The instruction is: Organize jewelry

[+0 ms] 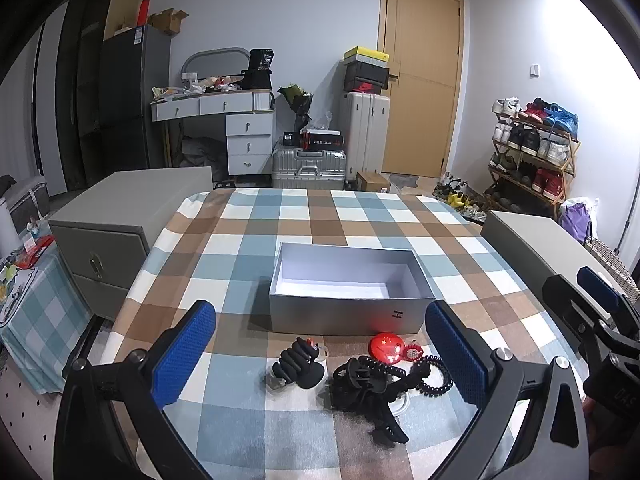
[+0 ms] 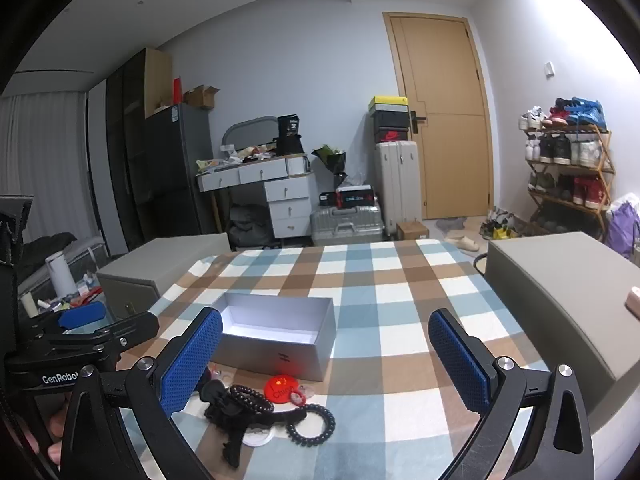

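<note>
An open, empty grey box (image 1: 348,312) stands mid-table; it also shows in the right wrist view (image 2: 280,354). In front of it lies a pile of accessories: a black claw clip (image 1: 298,366), a black hair clip with beads (image 1: 368,388), a red round badge (image 1: 385,348), a black spiral hair tie (image 1: 434,376). The right wrist view shows the red badge (image 2: 282,389), the spiral tie (image 2: 311,426) and a black bead bracelet (image 2: 250,398). My left gripper (image 1: 320,354) is open above the pile. My right gripper (image 2: 326,360) is open, right of the pile.
The table carries a checked cloth (image 1: 320,216). Grey cabinets stand at its left (image 1: 120,216) and right (image 2: 560,288). The right gripper's finger (image 1: 598,292) shows at the left view's right edge. Behind are suitcases, a desk, a door and a shoe rack.
</note>
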Available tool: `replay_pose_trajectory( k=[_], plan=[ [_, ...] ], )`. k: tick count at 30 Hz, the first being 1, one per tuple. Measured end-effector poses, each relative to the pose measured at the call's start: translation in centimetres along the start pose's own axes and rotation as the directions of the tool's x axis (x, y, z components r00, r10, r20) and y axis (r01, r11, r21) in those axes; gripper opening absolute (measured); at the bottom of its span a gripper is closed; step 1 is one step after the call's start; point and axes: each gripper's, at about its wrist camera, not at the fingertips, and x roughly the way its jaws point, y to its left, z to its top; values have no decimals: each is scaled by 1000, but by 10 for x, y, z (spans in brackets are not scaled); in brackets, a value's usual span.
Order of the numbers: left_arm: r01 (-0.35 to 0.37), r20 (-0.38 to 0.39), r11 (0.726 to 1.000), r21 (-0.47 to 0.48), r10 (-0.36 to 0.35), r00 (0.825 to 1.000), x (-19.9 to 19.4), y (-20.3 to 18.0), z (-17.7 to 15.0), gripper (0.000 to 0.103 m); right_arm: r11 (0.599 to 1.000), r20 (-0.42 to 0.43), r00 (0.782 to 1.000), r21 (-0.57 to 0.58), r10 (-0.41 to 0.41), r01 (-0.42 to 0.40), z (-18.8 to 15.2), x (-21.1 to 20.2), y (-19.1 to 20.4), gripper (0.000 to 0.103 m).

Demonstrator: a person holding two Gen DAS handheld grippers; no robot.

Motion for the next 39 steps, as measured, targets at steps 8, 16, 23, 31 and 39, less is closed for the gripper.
replay_pose_trajectory(
  k=[8, 16, 23, 31, 39],
  plan=[
    [36, -52, 999, -14, -37, 998, 12, 12, -8, 102, 1000, -30, 1000, -2, 3, -3, -6, 7, -2, 103],
    [180, -203, 983, -33, -182, 962, 45, 34, -22, 102, 999, -102, 994, 3, 46, -46, -18, 27, -6, 103],
    [247, -296, 960, -134, -276, 914, 70, 48, -32, 102, 995, -187, 978, 63, 91, -81, -31, 54, -15, 103],
    [307, -361, 938, -163, -346, 866, 82, 53, -37, 72, 993, -235, 966, 75, 109, -94, -38, 74, -16, 103],
    [318, -411, 941, -118, -338, 846, 88, 53, -42, 28, 992, -274, 954, 57, 124, -113, -41, 87, -10, 103]
  ],
)
